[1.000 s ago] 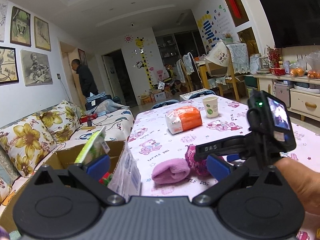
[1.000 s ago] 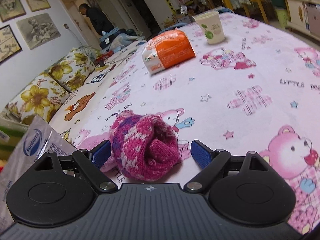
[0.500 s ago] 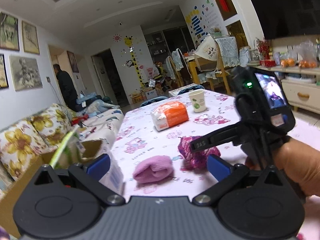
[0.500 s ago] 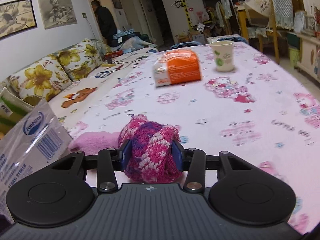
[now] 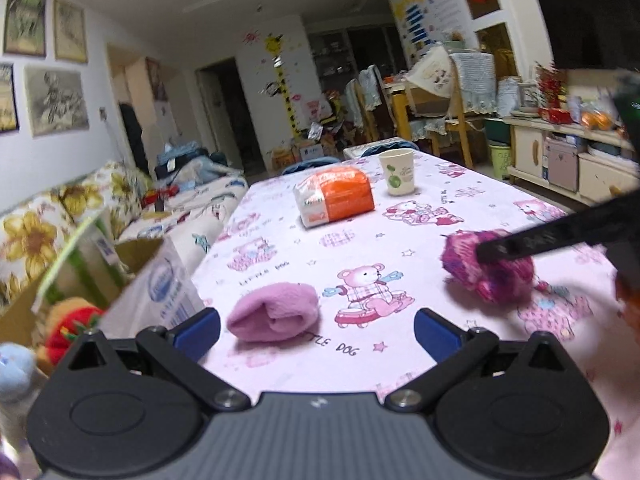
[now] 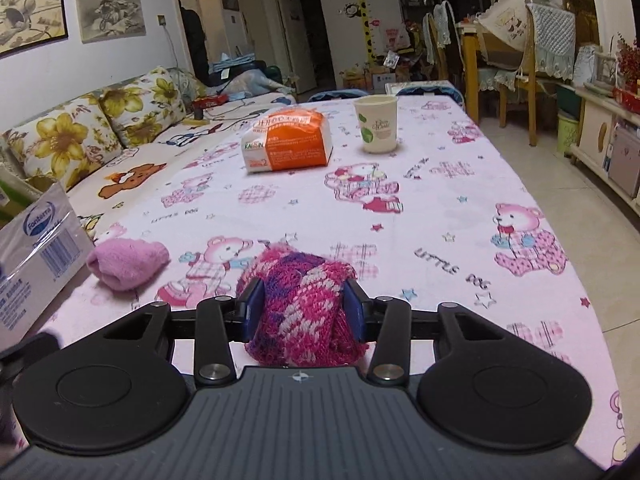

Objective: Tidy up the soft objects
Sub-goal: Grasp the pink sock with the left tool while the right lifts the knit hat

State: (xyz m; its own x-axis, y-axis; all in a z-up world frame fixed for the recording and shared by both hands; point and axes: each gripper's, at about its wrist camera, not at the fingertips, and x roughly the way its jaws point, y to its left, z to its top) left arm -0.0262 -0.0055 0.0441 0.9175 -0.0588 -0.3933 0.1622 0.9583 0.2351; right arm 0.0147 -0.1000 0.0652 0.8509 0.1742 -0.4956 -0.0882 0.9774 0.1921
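**Knit bundle gripped, pink sock waiting**

The right gripper (image 6: 304, 312) pinches the knit bundle (image 6: 302, 304) above the table's near edge, ready for carrying. The left gripper (image 5: 316, 326), jaws wide and empty, faces the pink sock (image 5: 274, 312) beside the box (image 5: 160, 284) at the table's (image 5: 460, 200) left edge.

Layout relative to the table (image 6: 440, 208). On its near part, the knitted bundle (image 6: 304, 308) sits between the pads of the right gripper (image 6: 303, 312); the rolled sock (image 6: 126, 262) lies on the table to the left of the bundle, apart from it and between the spread jaws of the left gripper (image 5: 316, 326). Farther back on the table lies the tissue pack (image 6: 286, 140), with the paper cup (image 6: 376, 122) just to its right. A cardboard box (image 6: 34, 248) stands off the table's left edge, and a sofa (image 6: 92, 136) runs behind the box along that side.
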